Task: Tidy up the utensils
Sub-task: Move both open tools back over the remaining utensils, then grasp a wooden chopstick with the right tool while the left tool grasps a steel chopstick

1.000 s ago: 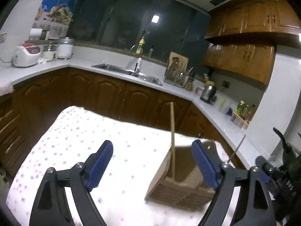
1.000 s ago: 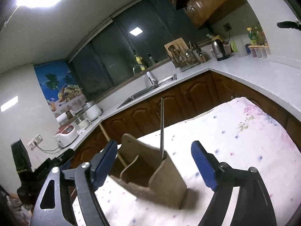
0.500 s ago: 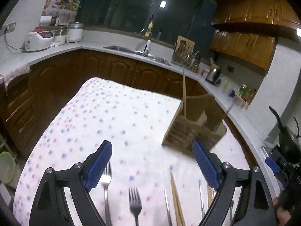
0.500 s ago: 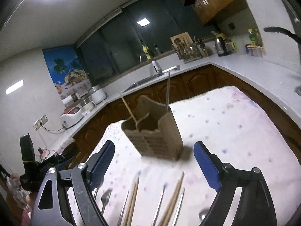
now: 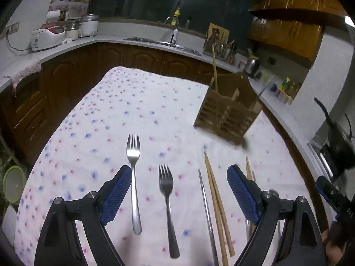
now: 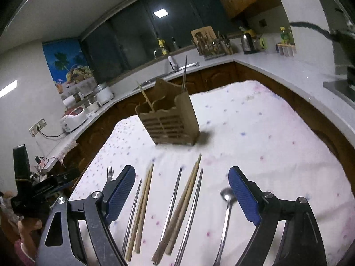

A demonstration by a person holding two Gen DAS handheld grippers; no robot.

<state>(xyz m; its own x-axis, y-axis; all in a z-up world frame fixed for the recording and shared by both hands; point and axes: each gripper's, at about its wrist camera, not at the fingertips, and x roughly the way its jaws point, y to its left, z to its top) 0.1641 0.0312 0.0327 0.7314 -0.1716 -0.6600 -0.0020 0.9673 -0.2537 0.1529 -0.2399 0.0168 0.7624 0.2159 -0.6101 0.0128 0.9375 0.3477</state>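
A wooden utensil holder [image 5: 228, 113] [image 6: 172, 120] stands on the dotted tablecloth, with one wooden chopstick [image 5: 214, 66] and one metal chopstick [image 6: 184, 73] upright in it. Two forks [image 5: 133, 177] [image 5: 167, 204] lie below my open, empty left gripper [image 5: 177, 192], with a metal chopstick [image 5: 206, 210] and a wooden pair [image 5: 216, 201] to the right. My right gripper [image 6: 182, 195] is open and empty above wooden chopsticks [image 6: 142, 208] [image 6: 182, 208], metal chopsticks [image 6: 172, 199] and a spoon [image 6: 226, 212].
The table [image 5: 124, 102] is ringed by dark wooden cabinets and a white counter [image 6: 288, 66] with sink, rice cookers [image 5: 47, 36], kettle [image 6: 247, 41] and dish rack. A green-lidded container [image 5: 12, 184] sits low at the left. The other gripper's handle [image 6: 33, 190] shows at far left.
Both grippers have pulled back and tilted down from the holder. The forks, chopsticks and spoon on the cloth have come into view beneath them. Both stay open.
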